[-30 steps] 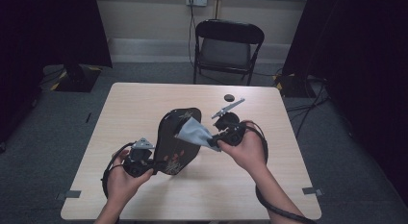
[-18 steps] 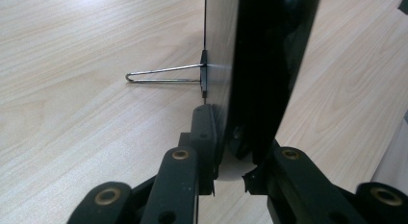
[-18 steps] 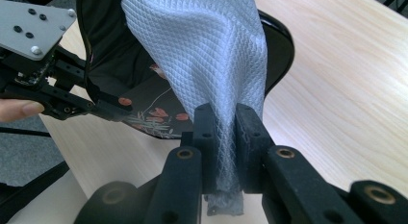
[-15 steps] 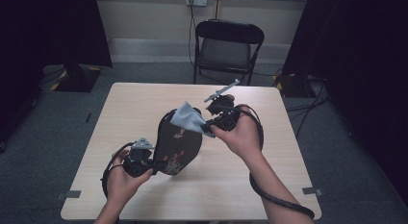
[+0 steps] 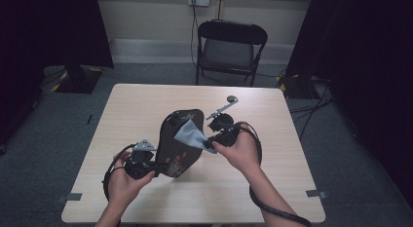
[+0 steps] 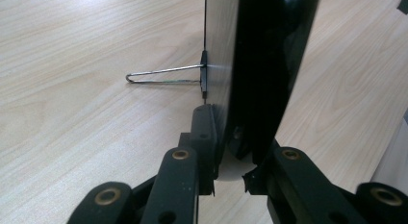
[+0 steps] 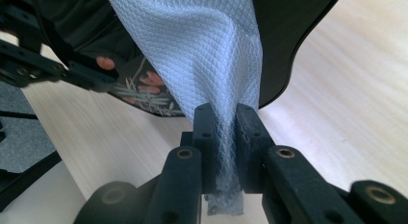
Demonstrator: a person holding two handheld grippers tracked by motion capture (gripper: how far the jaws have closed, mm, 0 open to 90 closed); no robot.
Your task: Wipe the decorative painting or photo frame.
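Holding one black panel (image 5: 178, 141), one grey cloth (image 5: 191, 135), two grippers clamped, one chair (image 5: 229, 49)

Right tongs (image 7: 226, 132) pinch blue cloth (image 7: 202, 51) (against a black tray (image 7: 288, 36)).

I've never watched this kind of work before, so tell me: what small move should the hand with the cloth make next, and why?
Probably a short stroke of the grey cloth down the black board. The right gripper is shut on the cloth, which lies against the board's upper face, and the left gripper clamps the board's lower edge, holding it up off the table, so it looks steadied for wiping.
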